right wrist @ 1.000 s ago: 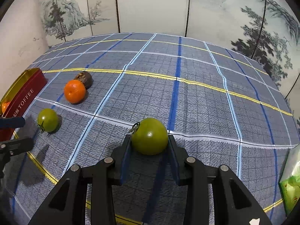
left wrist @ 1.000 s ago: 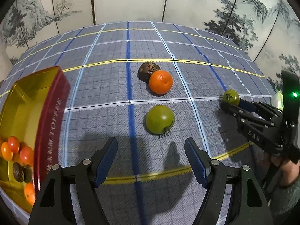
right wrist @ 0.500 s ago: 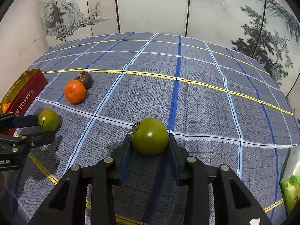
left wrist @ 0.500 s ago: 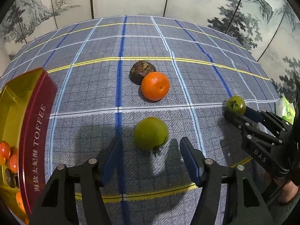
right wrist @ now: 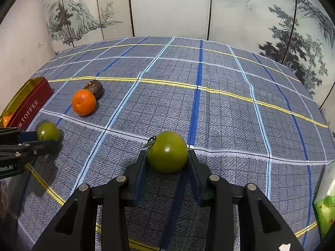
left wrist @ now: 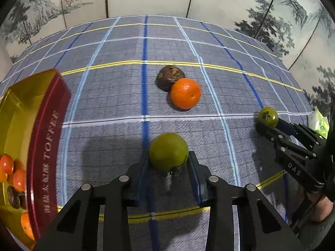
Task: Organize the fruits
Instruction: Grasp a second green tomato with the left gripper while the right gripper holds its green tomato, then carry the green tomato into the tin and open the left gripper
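**Fruit sorting: two green fruits in grip, two loose, tin part filled**

- Left gripper (left wrist: 168, 165): jaws closing on a green fruit (left wrist: 168, 151); the pads look to be touching its sides while it sits on the worktop (left wrist: 230, 48) near the front edge. Judged a pick-up for the tin.
- Right gripper (right wrist: 167, 163): clamped on a second green fruit (right wrist: 167, 151) with a stem, near the front edge, toward the right; apparently waiting its turn.
- Loose stock, mid-worktop: an orange (left wrist: 185, 93) touching a dark brown wrinkled fruit (left wrist: 170, 77) behind it. Both not yet sorted.
- Container: red and gold toffee tin (left wrist: 45, 138), lid off, at the left edge. Contents: several small orange-red fruits (left wrist: 7, 163) and at least one dark wrinkled one (left wrist: 13, 194). Room remains.
- Sundry: green packet (right wrist: 325, 213) at the right edge.
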`<state>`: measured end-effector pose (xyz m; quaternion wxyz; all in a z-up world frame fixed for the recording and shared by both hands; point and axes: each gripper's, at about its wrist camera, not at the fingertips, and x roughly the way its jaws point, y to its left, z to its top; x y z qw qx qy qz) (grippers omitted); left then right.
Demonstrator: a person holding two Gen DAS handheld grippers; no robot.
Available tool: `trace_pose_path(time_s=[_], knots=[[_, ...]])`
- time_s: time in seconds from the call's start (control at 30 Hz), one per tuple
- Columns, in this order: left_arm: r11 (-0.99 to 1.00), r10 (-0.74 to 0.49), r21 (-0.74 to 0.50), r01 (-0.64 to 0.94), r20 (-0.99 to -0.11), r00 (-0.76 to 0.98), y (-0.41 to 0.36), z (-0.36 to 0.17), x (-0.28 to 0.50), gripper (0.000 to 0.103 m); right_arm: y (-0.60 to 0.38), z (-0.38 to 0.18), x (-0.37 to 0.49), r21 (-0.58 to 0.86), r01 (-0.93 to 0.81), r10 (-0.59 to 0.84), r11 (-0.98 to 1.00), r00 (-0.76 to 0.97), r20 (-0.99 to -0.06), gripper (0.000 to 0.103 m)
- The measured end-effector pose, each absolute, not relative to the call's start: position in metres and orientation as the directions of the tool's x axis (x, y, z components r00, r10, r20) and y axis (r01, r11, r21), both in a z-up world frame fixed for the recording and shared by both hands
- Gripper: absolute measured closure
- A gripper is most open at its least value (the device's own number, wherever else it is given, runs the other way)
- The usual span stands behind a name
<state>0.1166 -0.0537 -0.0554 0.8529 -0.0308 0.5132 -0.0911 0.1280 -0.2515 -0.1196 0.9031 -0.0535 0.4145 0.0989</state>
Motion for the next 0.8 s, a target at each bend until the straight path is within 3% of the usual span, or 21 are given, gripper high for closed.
trace_pose_path(time_s=[0.8], knots=[[0.989, -0.143, -0.138, 0.049, -0.838, 0.527, 0.011, -0.002, 0.098, 0.067, -0.251, -0.119, 0.128, -0.019, -0.223, 0.131, 0.975, 0.637, -0.76, 0.067]])
